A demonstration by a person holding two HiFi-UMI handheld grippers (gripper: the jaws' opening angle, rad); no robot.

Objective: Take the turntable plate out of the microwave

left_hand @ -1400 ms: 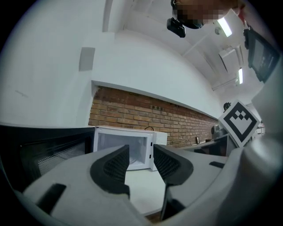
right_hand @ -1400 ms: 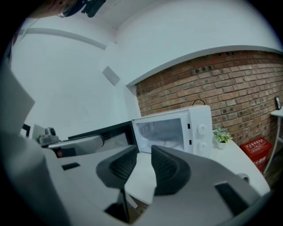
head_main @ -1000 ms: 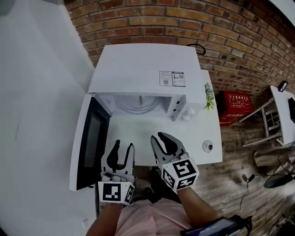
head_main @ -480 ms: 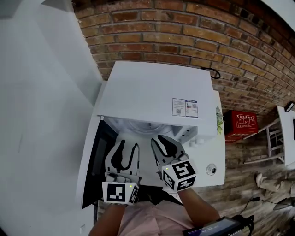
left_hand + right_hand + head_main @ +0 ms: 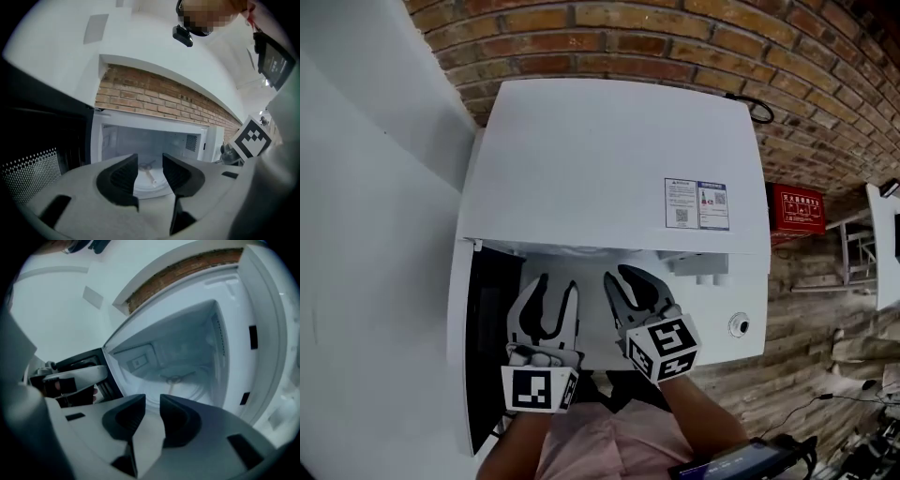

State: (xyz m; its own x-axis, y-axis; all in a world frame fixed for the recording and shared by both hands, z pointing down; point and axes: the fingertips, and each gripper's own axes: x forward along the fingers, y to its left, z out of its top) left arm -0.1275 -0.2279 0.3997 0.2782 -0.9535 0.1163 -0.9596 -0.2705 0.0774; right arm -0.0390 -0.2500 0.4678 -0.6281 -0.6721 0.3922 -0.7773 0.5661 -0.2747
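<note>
The white microwave stands with its door swung open to the left. Its clear glass turntable plate lies flat on the cavity floor, with the roller ring showing through it. The plate also shows in the right gripper view; in the head view the microwave's top hides it. My left gripper is just in front of the cavity mouth, open and empty. My right gripper is beside it, also open with nothing between its fingers. Neither touches the plate.
The microwave's control knobs are at the right of the opening. A small round object lies on the white table to the right. A brick wall is behind, with a red box on the floor at the right.
Both grippers have moved forward and lower, up to the cavity mouth. The head view has closed in, so the microwave's top now hides the plate. Both gaps look the same.
</note>
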